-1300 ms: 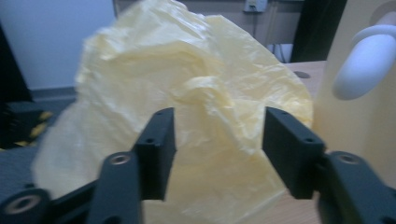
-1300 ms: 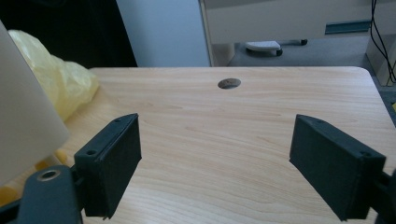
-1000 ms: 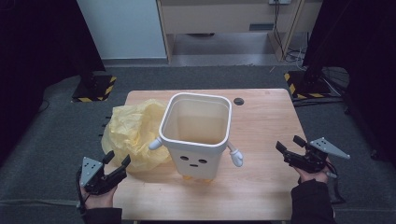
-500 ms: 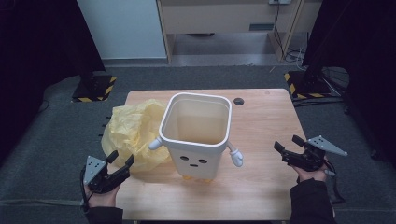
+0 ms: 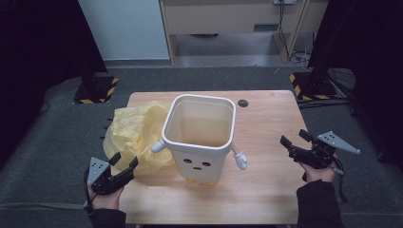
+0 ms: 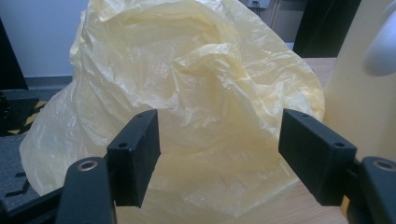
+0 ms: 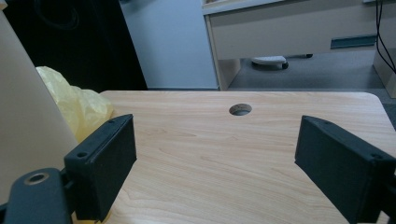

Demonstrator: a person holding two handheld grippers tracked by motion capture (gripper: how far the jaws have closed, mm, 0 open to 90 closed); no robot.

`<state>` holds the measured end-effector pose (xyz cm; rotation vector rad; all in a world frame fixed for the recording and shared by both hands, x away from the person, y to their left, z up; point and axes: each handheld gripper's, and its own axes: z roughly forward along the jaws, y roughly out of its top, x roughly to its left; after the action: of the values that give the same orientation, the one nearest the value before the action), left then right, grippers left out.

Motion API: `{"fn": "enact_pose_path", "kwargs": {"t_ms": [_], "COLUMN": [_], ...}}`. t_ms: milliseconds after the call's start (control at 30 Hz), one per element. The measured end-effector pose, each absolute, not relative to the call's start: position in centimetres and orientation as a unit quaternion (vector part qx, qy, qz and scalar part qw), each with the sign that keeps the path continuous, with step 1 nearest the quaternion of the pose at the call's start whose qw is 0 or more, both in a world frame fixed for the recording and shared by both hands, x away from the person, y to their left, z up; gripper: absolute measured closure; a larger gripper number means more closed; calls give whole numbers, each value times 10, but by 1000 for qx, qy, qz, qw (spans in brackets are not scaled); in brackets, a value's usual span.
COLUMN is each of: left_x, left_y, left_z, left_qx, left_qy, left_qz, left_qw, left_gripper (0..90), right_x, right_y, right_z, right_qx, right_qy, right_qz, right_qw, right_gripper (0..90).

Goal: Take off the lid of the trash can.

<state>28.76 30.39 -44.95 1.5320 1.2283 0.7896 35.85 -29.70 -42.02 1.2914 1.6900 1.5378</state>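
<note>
High view: a wooden table (image 5: 266, 199) is seen from above, with a round cable hole (image 5: 243, 103) near its far edge. At the table's centre a cream bin (image 5: 199, 137) is stood upright; a face is printed on its near wall and small white arms project from both sides. A crumpled yellow plastic bag (image 5: 135, 135) is laid on the table just to the left of the bin, touching its side.

The left gripper (image 5: 124, 164) is held at the near left corner, just short of the bag's near edge. Its jaws are spread apart and have just been opening; in the left gripper view the bag (image 6: 196, 93) is framed between them, but the pads are not pressed on it.

The right gripper (image 5: 293, 140) is held over the right edge of the table, well apart from the bin. Its jaws are spread wide with nothing between them; in the right gripper view bare tabletop (image 7: 224, 154) is seen between them.
</note>
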Motion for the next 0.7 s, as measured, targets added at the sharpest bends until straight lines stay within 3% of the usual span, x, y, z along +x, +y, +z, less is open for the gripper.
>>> {"fn": "enact_pose_path", "kwargs": {"t_ms": [300, 700], "left_x": [293, 294], "left_y": [298, 294], "left_z": [-452, -453], "left_qx": [637, 639], "left_qy": [504, 498], "left_qz": [328, 330], "left_qw": [482, 485], "left_gripper": [228, 219], "right_x": [369, 386], "right_y": [-291, -232], "right_z": [-374, -295], "right_qx": [450, 372], "right_qy": [620, 663], "right_qz": [587, 600], "right_qw": [262, 250], "right_gripper": [151, 172]}}
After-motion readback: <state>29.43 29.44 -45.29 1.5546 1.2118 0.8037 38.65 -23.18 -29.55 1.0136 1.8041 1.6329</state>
